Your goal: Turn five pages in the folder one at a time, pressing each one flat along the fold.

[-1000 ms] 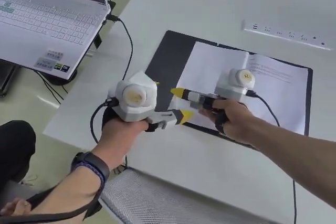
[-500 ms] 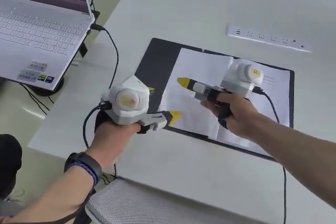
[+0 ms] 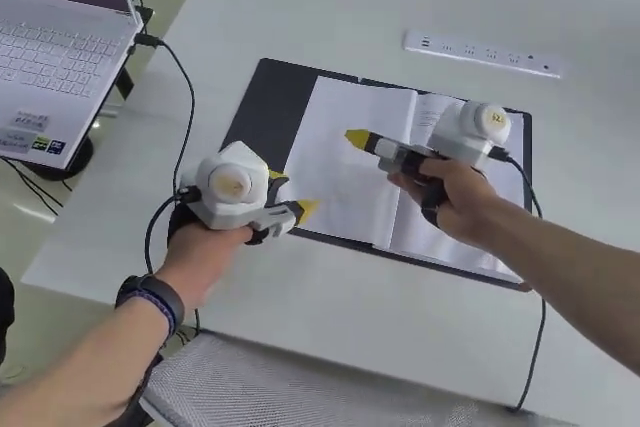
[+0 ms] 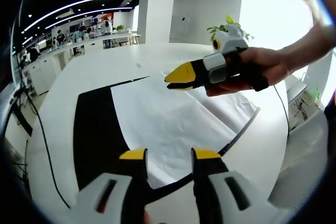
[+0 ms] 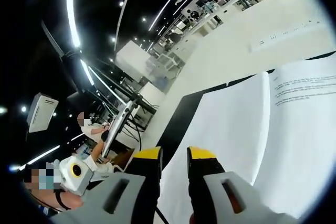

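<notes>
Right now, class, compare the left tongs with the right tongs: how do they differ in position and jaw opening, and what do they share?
The left tongs sit at the near edge of the folder; the right tongs hang over the white pages. The left tongs' jaws stand well apart; the right tongs' jaws leave just a narrow gap. Both have yellow tips and hold nothing.

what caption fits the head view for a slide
Left tongs and right tongs poised over the open folder on a white table.
</notes>
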Demonstrator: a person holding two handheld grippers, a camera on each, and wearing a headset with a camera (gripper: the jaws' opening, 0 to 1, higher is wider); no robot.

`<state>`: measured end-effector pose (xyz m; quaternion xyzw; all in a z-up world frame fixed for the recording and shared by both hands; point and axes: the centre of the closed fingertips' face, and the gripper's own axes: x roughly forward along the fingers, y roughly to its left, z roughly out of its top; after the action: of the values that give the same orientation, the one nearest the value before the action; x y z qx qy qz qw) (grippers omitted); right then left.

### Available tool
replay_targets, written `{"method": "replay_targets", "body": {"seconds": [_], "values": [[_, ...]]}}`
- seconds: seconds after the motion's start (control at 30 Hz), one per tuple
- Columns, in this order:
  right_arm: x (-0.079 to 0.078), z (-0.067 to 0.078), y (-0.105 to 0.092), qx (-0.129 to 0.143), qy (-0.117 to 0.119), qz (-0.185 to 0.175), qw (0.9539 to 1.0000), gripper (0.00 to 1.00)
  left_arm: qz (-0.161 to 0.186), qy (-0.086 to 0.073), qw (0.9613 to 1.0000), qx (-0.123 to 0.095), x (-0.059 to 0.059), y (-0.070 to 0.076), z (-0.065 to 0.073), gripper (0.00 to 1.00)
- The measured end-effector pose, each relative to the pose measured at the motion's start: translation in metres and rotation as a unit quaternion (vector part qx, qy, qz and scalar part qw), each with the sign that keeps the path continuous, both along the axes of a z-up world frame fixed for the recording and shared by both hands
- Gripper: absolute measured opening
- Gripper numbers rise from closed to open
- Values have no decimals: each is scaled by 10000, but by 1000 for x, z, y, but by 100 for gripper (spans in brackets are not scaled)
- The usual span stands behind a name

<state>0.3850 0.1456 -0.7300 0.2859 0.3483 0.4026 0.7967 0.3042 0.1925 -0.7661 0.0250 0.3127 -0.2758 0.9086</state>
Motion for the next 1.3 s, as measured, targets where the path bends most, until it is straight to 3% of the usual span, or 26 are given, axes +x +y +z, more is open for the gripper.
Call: {"method": "replay_targets", "body": {"seconds": [0.27,0.53,0.57,0.6,0.83,1.3], "values": [[12,-6,-14,-36,29,-111,9999,16,83,175,9998,39,6,5,-24,13],[17,-18,-23,-104,71,-128,9998,16,133,335,9989,292,4,14,-45,1],[17,-19,-23,-102,82,-135,9998,16,189,185,9992,284,7,16,-43,0],[18,-20,-24,-101,88,-142,9998,16,206,263,9991,275,4,17,-44,0],[21,-26,-29,-115,123,-159,9997,15,147,176,9992,340,6,15,-43,0],[39,-41,-48,-221,111,-344,9991,12,295,235,9991,218,5,17,-44,0]]}}
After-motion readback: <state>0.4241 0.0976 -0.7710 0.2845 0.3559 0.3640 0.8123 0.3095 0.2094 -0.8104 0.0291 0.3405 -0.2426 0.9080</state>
